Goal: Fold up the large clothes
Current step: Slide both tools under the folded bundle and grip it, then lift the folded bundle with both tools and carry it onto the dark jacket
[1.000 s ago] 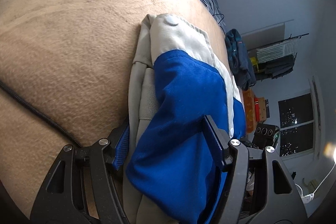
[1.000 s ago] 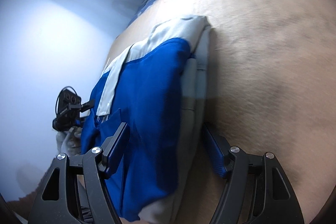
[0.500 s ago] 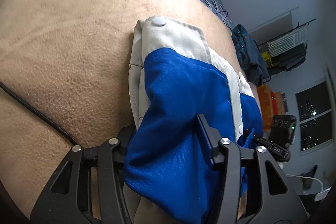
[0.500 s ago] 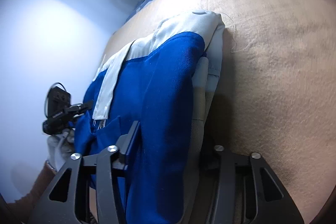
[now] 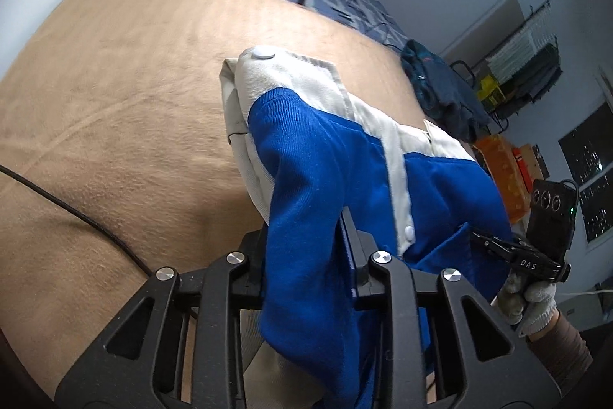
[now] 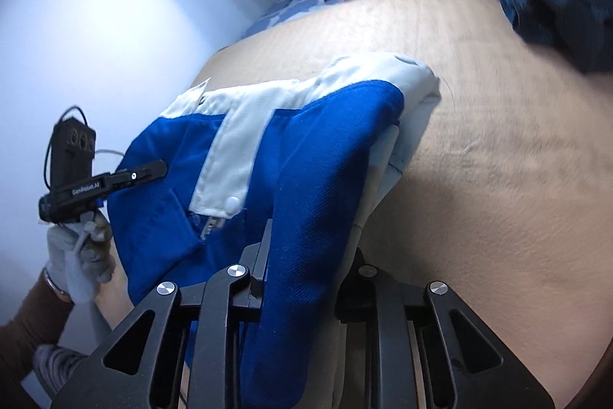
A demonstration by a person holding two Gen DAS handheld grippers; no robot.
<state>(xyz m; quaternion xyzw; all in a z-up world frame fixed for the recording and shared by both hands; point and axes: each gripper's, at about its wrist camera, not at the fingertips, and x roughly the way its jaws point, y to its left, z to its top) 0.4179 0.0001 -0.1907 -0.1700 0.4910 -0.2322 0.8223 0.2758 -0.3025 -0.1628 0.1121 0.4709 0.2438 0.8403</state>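
Lifted since before, jacket (image 5: 314, 171) sits between each closing hand-held gripper (image 5: 302, 255), clamped.

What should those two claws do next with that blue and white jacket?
Probably carry the lifted edge of the blue and white fabric jacket forward over its far part: the left claw and right claw are closing on bunched cloth, above the tan blanket.

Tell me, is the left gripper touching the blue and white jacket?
Touching. The left wrist view shows the left gripper with its closing jaws pinching a fold of the blue and white jacket, cloth bunched against both fingers.
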